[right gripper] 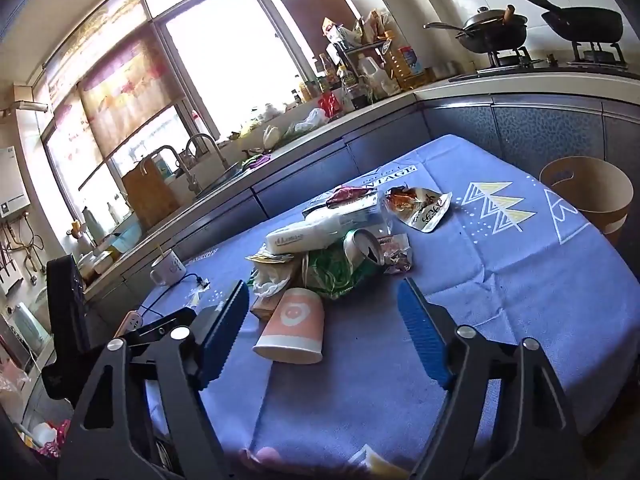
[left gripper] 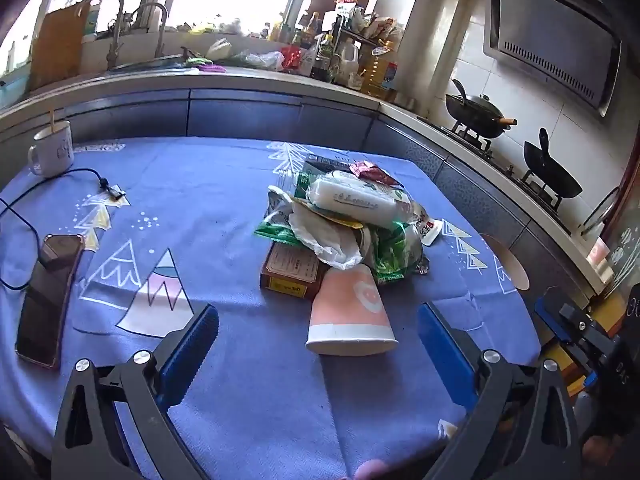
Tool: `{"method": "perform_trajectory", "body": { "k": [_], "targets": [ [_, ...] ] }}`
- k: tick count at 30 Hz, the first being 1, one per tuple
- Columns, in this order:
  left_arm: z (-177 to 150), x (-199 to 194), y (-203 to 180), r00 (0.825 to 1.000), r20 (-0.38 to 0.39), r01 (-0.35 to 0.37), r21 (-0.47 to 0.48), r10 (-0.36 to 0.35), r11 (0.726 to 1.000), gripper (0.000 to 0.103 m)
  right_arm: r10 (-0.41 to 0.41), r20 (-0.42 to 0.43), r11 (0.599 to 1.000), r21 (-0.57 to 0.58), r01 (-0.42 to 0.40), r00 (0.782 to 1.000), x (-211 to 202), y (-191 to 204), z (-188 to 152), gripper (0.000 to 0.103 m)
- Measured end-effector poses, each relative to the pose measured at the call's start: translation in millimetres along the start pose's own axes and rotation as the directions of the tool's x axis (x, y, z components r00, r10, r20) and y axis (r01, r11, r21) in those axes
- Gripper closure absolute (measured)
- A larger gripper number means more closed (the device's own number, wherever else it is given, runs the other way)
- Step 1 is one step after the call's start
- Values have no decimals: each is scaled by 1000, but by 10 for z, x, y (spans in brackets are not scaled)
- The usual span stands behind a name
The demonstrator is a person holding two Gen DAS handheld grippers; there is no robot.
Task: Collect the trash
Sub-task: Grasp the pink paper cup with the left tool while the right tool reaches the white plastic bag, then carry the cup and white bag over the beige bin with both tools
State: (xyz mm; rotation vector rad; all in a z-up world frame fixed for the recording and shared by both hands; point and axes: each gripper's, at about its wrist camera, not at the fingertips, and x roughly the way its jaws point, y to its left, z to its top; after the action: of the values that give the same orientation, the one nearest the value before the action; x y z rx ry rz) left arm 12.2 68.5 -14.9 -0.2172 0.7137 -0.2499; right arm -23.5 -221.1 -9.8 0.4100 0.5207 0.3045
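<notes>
Left wrist view: our left gripper [left gripper: 318, 340] gapes, framing the tipped paper cup [left gripper: 350, 314]. Our right gripper [right gripper: 322, 308] hangs unclenched, empty, probably ready for the wrappers [right gripper: 332, 252].

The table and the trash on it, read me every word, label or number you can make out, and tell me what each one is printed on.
"NTAGE", end of a partly hidden word: printed on the blue tablecloth.
White tissue pack: print too blurred.
Brown box: label too small.
Silver snack wrapper: black lettering unreadable.
Pink paper cup: only a picture.

Home kitchen: sink faucet [left gripper: 154, 20], stove woks [left gripper: 478, 114].
</notes>
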Motion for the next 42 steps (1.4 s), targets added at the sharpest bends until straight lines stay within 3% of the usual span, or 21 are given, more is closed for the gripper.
{"method": "perform_trajectory", "body": {
  "k": [2, 4, 6, 11, 14, 16, 20, 23, 24, 25, 29, 36, 40, 41, 42],
  "targets": [
    [-11, 149, 20, 997, -61, 58, 15, -57, 998, 17, 4, -34, 1000, -6, -5, 999, 100, -37, 13, 56],
    [-63, 316, -5, 991, -115, 81, 66, -73, 995, 29, -2, -68, 1000, -5, 1, 998, 208, -77, 15, 60],
    [-148, 431, -25, 988, -141, 79, 123, -62, 989, 34, -3, -100, 1000, 3, 3, 995, 312, -129, -4, 64],
    [-276, 665, -29, 987, -160, 35, 236, 3, 971, 41, 74, -195, 997, 49, -66, 978, 635, -227, -7, 64],
    [-293, 778, -43, 986, -164, 31, 264, 14, 964, 47, 158, -249, 985, 112, -134, 956, 876, -236, 32, 64],
    [-275, 821, -97, 987, -162, 41, 276, 4, 960, 54, 201, -278, 974, 160, -161, 939, 1070, -240, 94, 64],
    [-185, 816, -161, 991, -129, 61, 290, -24, 955, 56, 289, -319, 946, 239, -219, 903, 1408, -168, 219, 64],
    [-146, 831, -197, 995, -98, 60, 319, -30, 946, 72, 336, -337, 926, 289, -243, 879, 1636, -104, 300, 64],
    [-134, 850, -193, 994, -100, 63, 319, -33, 946, 94, 347, -344, 921, 303, -246, 873, 1717, -83, 317, 64],
    [-124, 871, -178, 993, -110, 78, 310, -45, 948, 96, 354, -347, 917, 313, -248, 868, 1761, -69, 343, 64],
    [-79, 786, -61, 992, -89, 113, 270, -92, 956, 98, 337, -354, 922, 313, -229, 872, 1864, -11, 382, 64],
    [-11, 494, 396, 984, -76, 169, 146, -159, 975, 99, 315, -440, 931, 314, -185, 841, 2067, 22, 259, 64],
    [30, 197, 606, 985, -39, 169, 110, -166, 979, 99, 345, -467, 918, 350, -188, 814, 2255, 55, 109, 64],
    [33, 145, 632, 987, -33, 159, 108, -156, 981, 99, 359, -465, 912, 359, -198, 809, 2290, 69, 89, 73],
    [41, 93, 663, 989, -27, 145, 104, -143, 984, 99, 394, -457, 899, 371, -231, 798, 2312, 102, 77, 89]
  ]
}}
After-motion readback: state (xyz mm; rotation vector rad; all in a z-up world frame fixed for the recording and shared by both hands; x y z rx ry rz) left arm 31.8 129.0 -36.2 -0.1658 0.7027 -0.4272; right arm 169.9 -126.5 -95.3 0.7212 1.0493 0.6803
